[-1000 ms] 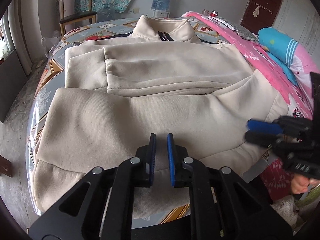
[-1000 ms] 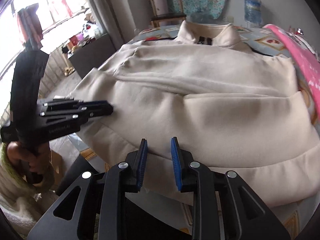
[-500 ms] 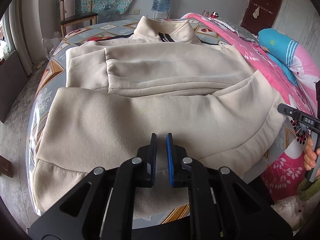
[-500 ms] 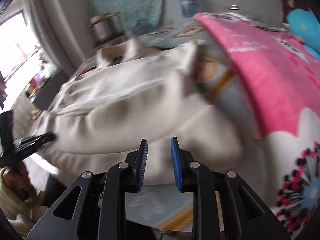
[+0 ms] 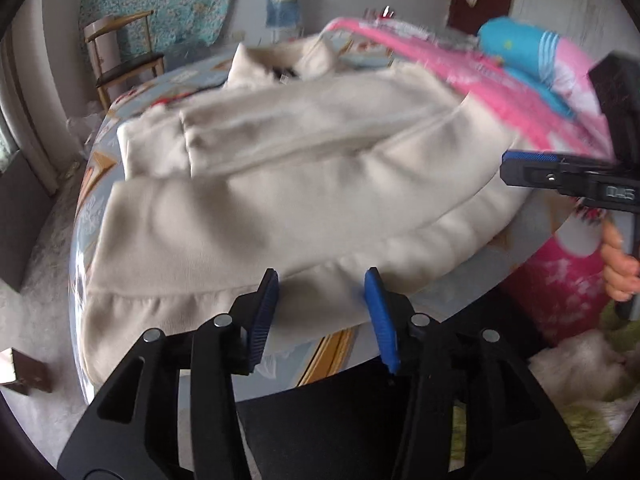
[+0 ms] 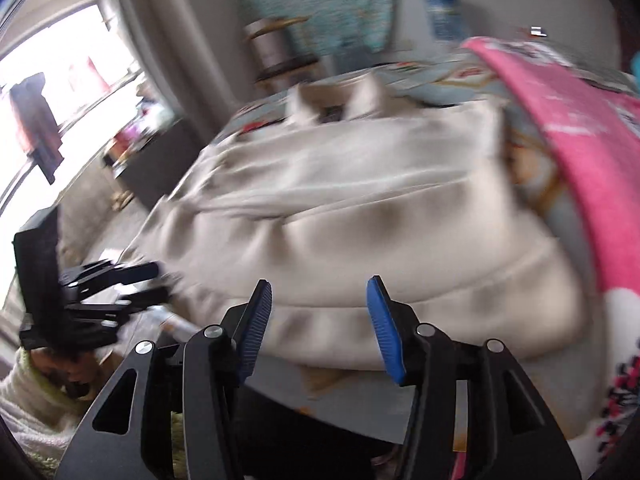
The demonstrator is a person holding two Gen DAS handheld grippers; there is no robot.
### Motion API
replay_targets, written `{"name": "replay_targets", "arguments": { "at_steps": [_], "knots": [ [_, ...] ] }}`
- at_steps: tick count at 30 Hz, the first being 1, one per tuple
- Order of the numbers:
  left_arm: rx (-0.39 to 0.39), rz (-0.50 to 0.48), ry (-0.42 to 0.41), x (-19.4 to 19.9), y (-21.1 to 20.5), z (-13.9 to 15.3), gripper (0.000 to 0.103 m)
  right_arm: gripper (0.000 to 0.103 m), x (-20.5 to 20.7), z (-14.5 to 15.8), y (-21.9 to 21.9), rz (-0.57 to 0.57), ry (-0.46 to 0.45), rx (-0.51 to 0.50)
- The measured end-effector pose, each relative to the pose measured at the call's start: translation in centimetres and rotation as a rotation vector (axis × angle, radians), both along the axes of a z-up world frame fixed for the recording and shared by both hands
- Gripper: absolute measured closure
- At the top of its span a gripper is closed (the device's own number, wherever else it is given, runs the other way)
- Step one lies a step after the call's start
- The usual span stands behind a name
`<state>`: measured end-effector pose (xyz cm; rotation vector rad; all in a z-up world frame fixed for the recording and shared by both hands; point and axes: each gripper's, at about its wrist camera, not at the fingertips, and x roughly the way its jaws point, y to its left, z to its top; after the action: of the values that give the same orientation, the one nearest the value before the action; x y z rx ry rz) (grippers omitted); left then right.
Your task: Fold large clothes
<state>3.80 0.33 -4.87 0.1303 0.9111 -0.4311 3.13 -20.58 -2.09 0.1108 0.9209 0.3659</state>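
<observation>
A cream jacket [image 5: 280,184] lies spread across a patterned worktop [image 5: 90,200], collar toward the far edge, hem along the near edge, one sleeve folded across its chest. The picture is blurred in both wrist views.

The left gripper [image 5: 322,312] hangs just off the near edge, over the jacket's hem toward its left end; its jaws have just been opening and now stand apart and released, with the hem showing in the gap behind them but no cloth pressed by the blue pads [image 5: 264,312]. The right gripper [image 6: 322,316] hangs over the hem nearer the right end, its jaws likewise just opened, released and gripping nothing; the hem lies beyond its pads [image 6: 384,324].

Each gripper shows in the other's view: the right one [image 5: 520,164] at the jacket's right side, its handle in a hand [image 5: 618,268]; the left one [image 6: 156,280] at the jacket's left corner, above a sleeve [image 6: 36,392] of pale fleece.

A pink blanket [image 5: 460,76] runs along the worktop's right edge, touching the jacket's shoulder. A wooden chair [image 5: 124,60] and a water bottle [image 5: 282,4] stand beyond the far edge.
</observation>
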Motion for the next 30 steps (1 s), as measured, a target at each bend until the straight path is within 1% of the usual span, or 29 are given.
{"name": "replay_targets", "arguments": {
  "at_steps": [1, 2, 3, 4, 5, 7, 8, 9, 11, 12, 13, 14, 15, 16, 17, 19, 21, 23, 24, 25, 27, 29, 30],
  "knots": [
    [-0.024, 0.010, -0.021, -0.1, 0.2, -0.1, 0.058, 0.054, 0.4, -1.2, 1.7, 0.022, 0.020, -0.063],
    [-0.047, 0.020, -0.010, 0.0, 0.5, -0.1, 0.058, 0.054, 0.6, -2.1, 2.8, 0.029, 0.033, -0.126],
    [-0.063, 0.027, 0.001, 0.2, 0.7, 0.0, 0.058, 0.054, 0.3, -2.2, 3.7, 0.034, -0.011, -0.192],
    [-0.076, 0.033, 0.008, 0.3, 1.0, 0.3, 0.058, 0.054, 0.1, -2.0, 4.4, 0.050, -0.021, -0.246],
    [-0.080, 0.043, 0.002, 0.1, 1.4, 0.6, 0.058, 0.054, -0.1, -1.7, 4.5, 0.058, -0.018, -0.261],
    [-0.091, 0.066, -0.041, -0.7, 3.0, 1.9, 0.058, 0.054, -0.4, -0.9, 3.3, 0.047, -0.012, -0.235],
    [-0.091, 0.086, -0.058, -1.0, 3.8, 2.2, 0.058, 0.054, -0.7, -0.3, 2.2, 0.025, -0.017, -0.213],
    [-0.081, 0.126, -0.069, -1.0, 4.9, 2.4, 0.058, 0.054, -0.9, 0.0, 1.0, -0.005, -0.021, -0.196],
    [-0.052, 0.208, -0.057, -0.5, 6.8, 1.6, 0.058, 0.054, -0.8, 0.0, -0.8, -0.069, -0.016, -0.179],
    [-0.043, 0.250, -0.031, 0.1, 7.7, 0.8, 0.058, 0.054, -0.3, -0.6, -1.6, -0.103, 0.004, -0.175],
    [-0.050, 0.290, 0.007, 0.7, 8.8, -0.2, 0.058, 0.054, 0.2, -1.4, -2.5, -0.132, 0.038, -0.174],
    [-0.090, 0.299, 0.027, 1.0, 9.6, -0.8, 0.057, 0.054, 0.8, -2.4, -3.3, -0.146, 0.080, -0.154],
    [-0.116, 0.304, 0.027, 1.0, 10.0, -0.6, 0.057, 0.054, 0.8, -2.2, -3.6, -0.143, 0.066, -0.129],
    [-0.110, 0.307, 0.032, 1.0, 10.1, -0.1, 0.057, 0.054, 1.0, -2.0, -3.5, -0.139, 0.076, -0.135],
    [-0.098, 0.304, 0.020, 1.0, 10.1, 0.4, 0.057, 0.054, 0.9, -1.2, -3.6, -0.142, 0.062, -0.156],
    [-0.086, 0.294, -0.029, 0.8, 10.2, 1.8, 0.057, 0.054, 0.7, 0.0, -3.9, -0.140, 0.026, -0.148],
    [-0.079, 0.299, -0.047, 1.4, 10.5, 3.1, 0.057, 0.050, 1.5, 1.4, -4.8, -0.136, 0.021, -0.085],
    [-0.092, 0.307, -0.057, 2.9, 11.0, 4.6, 0.057, 0.036, 3.1, 3.1, -5.7, -0.128, 0.015, -0.024],
    [-0.096, 0.314, -0.063, 4.0, 11.1, 5.6, 0.056, 0.034, 4.2, 4.1, -6.0, -0.126, 0.004, -0.005],
    [-0.093, 0.325, -0.070, 5.4, 11.1, 6.5, 0.055, 0.034, 5.1, 5.0, -6.2, -0.124, -0.002, 0.008],
    [-0.075, 0.361, -0.097, 8.2, 10.8, 8.1, 0.039, 0.034, 8.7, 6.9, -6.6, -0.135, 0.010, 0.036],
    [-0.063, 0.395, -0.131, 11.3, 10.1, 9.6, 0.032, 0.034, 12.2, 8.0, -6.7, -0.138, 0.034, 0.069],
    [-0.078, 0.393, -0.138, 12.9, 9.6, 10.0, 0.026, 0.033, 14.3, 8.4, -6.7, -0.135, 0.051, 0.091]
  ]
}}
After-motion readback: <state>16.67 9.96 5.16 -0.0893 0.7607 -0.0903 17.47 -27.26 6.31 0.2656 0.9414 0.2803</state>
